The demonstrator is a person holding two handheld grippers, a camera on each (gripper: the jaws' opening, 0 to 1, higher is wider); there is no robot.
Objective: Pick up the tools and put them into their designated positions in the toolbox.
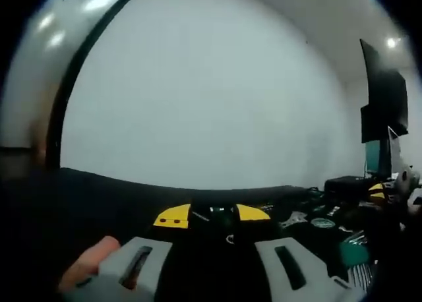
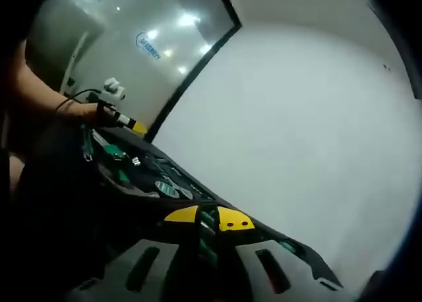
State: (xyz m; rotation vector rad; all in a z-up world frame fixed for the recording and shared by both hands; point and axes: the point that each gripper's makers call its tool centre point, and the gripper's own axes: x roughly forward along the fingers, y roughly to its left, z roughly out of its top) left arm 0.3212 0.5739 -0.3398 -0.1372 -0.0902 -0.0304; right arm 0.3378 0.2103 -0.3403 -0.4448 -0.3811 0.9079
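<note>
A big pale wall (image 1: 198, 97) stands ahead of both grippers and takes up most of the room. Off to one side a dark-framed glass partition (image 2: 138, 45) catches the ceiling lights. In the left gripper view a dark screen (image 1: 382, 97) hangs on the far right.

Below the wall runs the dark desk (image 1: 99, 196). The open toolbox (image 2: 151, 183) lies on it, just ahead of the right gripper (image 2: 201, 259). Its yellow latches (image 2: 208, 217) sit nearest the jaws and green-handled tools (image 2: 165, 188) lie beyond.

The left gripper (image 1: 214, 259) has its jaws spread wide with nothing between them. The right gripper's jaws are likewise apart and bare. A person's hand (image 2: 89, 111) rests past the far end of the toolbox.
</note>
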